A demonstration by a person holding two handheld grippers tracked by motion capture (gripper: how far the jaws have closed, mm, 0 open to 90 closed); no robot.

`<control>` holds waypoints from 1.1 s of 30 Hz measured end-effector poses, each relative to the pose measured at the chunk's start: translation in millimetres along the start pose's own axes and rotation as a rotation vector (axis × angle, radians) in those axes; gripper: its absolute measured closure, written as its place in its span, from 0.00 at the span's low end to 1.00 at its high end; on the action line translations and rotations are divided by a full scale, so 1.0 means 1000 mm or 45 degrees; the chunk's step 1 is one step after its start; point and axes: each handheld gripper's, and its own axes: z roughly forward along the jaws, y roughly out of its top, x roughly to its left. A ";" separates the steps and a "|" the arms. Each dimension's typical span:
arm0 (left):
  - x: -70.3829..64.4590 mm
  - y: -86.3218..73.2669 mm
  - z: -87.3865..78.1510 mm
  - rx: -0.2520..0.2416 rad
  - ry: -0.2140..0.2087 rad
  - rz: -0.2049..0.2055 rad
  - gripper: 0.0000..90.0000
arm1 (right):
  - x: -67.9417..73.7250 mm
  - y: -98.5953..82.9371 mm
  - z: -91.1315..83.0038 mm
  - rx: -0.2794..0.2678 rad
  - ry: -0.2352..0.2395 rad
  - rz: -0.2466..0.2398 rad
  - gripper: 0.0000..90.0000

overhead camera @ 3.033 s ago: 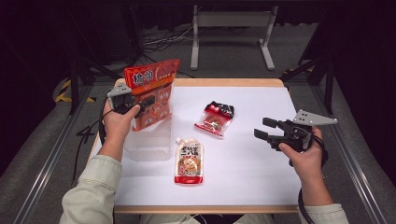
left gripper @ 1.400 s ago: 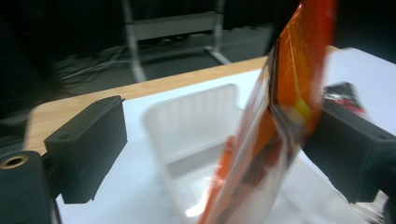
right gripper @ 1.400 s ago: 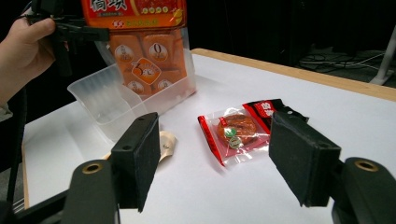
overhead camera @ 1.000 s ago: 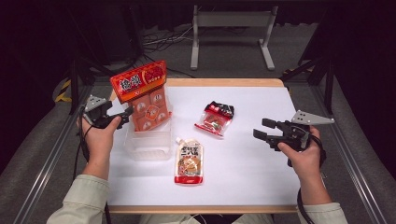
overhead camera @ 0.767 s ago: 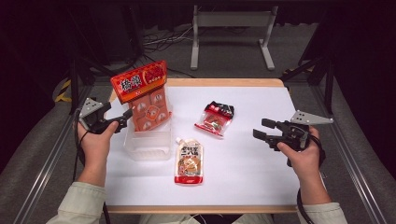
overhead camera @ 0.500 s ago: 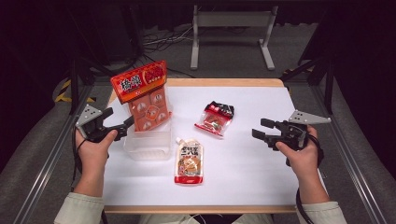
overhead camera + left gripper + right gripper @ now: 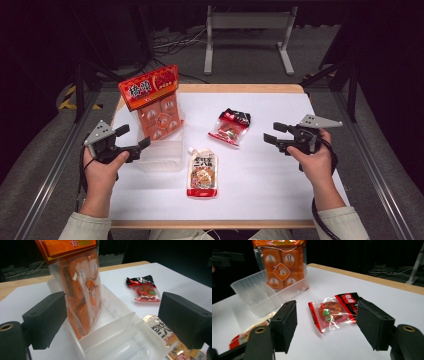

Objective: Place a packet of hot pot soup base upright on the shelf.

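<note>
An orange snack bag stands upright in the far compartment of a clear plastic container, leaning on its back wall. My left gripper is open, just left of the container and apart from it. In the left gripper view the bag and the container lie ahead between the spread jaws. My right gripper is open above the table's right side. It faces a small red and black packet lying flat.
A spouted pouch lies flat beside the container's near right corner. The red and black packet rests mid-table. The white table top has a wooden far edge. Dark floor and a metal stand lie beyond.
My left gripper let go of the orange bag and drew back left and toward the person. The bag stays standing in the container. The right gripper barely moved.
</note>
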 end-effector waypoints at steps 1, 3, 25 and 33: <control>-0.001 -0.001 0.000 0.000 -0.002 0.004 0.10 | -0.002 0.000 0.003 0.006 -0.001 -0.004 0.38; -0.001 -0.003 0.000 0.002 -0.019 0.009 0.10 | -0.005 0.001 0.010 0.009 -0.002 -0.011 0.39; 0.001 -0.012 -0.010 0.021 -0.059 0.025 0.12 | -0.035 0.012 0.084 0.131 -0.070 -0.051 0.33; 0.002 -0.013 -0.007 0.023 -0.078 0.026 0.12 | -0.054 0.008 0.109 0.211 -0.100 0.000 0.31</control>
